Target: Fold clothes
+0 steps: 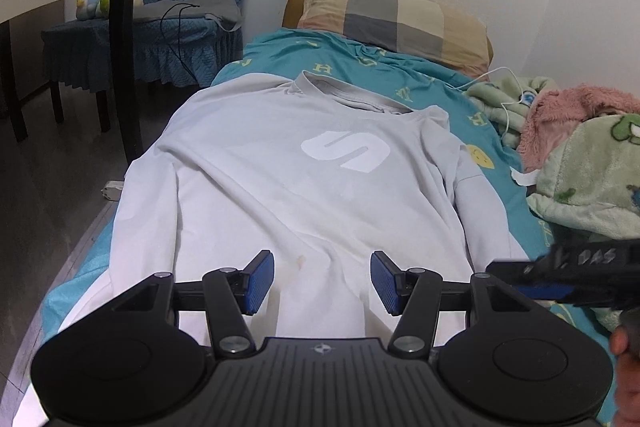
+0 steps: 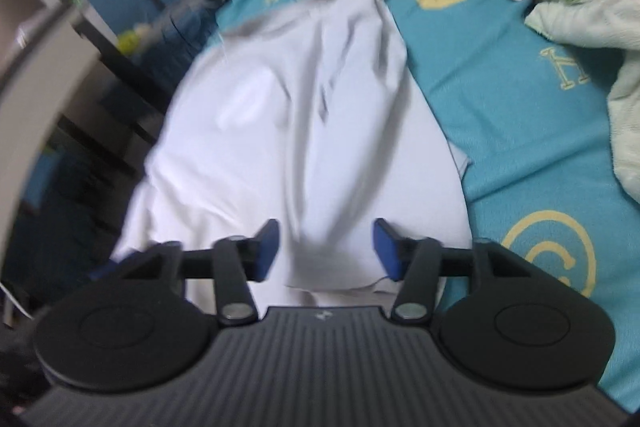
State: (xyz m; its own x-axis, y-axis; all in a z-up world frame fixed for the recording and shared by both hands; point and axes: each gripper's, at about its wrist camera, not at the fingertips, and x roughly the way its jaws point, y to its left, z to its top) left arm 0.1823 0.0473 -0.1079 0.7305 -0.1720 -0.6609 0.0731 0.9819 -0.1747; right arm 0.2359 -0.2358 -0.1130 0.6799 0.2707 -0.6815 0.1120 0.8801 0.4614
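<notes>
Where the teal printed bedsheet (image 1: 452,87) spreads, a pale grey sweatshirt (image 1: 280,187) lies flat, soft and creased, collar toward the far checked pillow (image 1: 396,15). The left gripper (image 1: 322,281) and right gripper (image 2: 327,249) hover over its near hem, ribbed blue pads (image 1: 260,281) parted, grasping nothing. Fleecy green blanket (image 1: 592,179) bunched at right.

A shirt (image 1: 304,179) lies spread on the bed (image 1: 448,95), collar toward the pillow (image 1: 392,19) at its far end. Blankets (image 1: 580,155) lie right of it; chairs (image 1: 168,23) stand left.

Pale grey sweatshirt (image 1: 280,187) with white S logo (image 1: 346,150), teal yellow-lettered sheet (image 2: 500,75), checked pillow (image 1: 392,15), blue-padded fingers (image 1: 260,281).
</notes>
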